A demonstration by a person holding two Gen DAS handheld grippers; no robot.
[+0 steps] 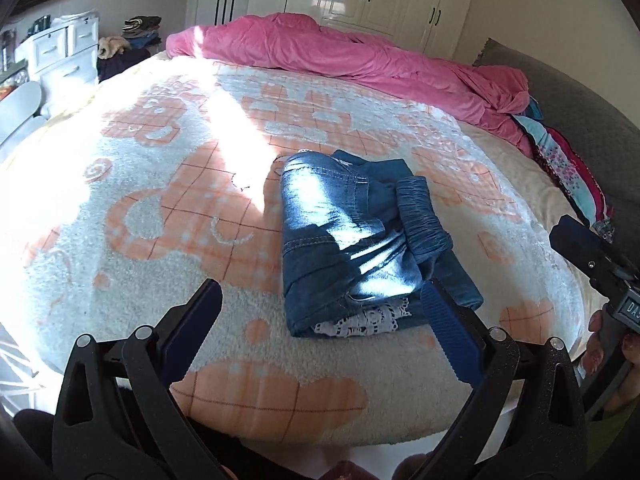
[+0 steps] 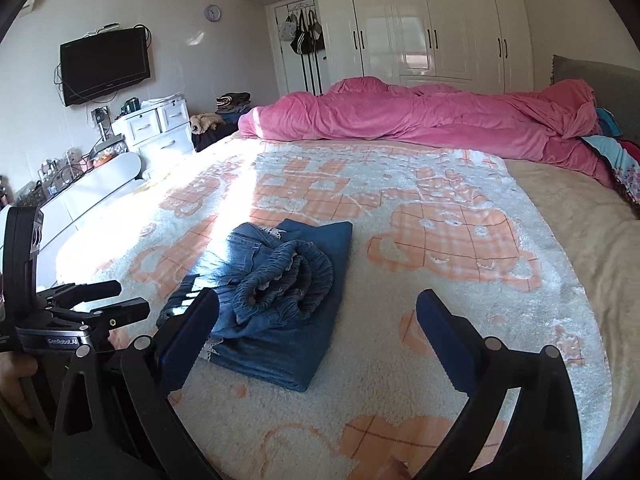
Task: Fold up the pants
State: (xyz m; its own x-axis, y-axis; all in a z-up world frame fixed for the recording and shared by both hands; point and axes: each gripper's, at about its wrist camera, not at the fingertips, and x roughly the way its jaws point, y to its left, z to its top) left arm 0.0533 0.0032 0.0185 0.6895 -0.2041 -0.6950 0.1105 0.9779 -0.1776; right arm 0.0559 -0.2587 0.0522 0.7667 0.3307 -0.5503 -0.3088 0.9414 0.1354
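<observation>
Blue denim pants (image 1: 352,236) lie folded in a compact bundle on the white and orange blanket (image 1: 160,208), elastic waistband on top and white lace trim at the near edge. They also show in the right wrist view (image 2: 276,292). My left gripper (image 1: 320,304) is open and empty, just in front of the bundle, its right finger at the near corner. My right gripper (image 2: 320,316) is open and empty, its left finger beside the bundle's near left edge. The right gripper's body (image 1: 592,256) shows at the right edge of the left wrist view.
A pink duvet (image 2: 420,116) is heaped along the far side of the bed. Patterned clothes (image 1: 568,168) lie at the right by a grey headboard (image 1: 580,100). White drawers (image 2: 160,128), a wall TV (image 2: 105,65) and white wardrobes (image 2: 432,20) stand beyond.
</observation>
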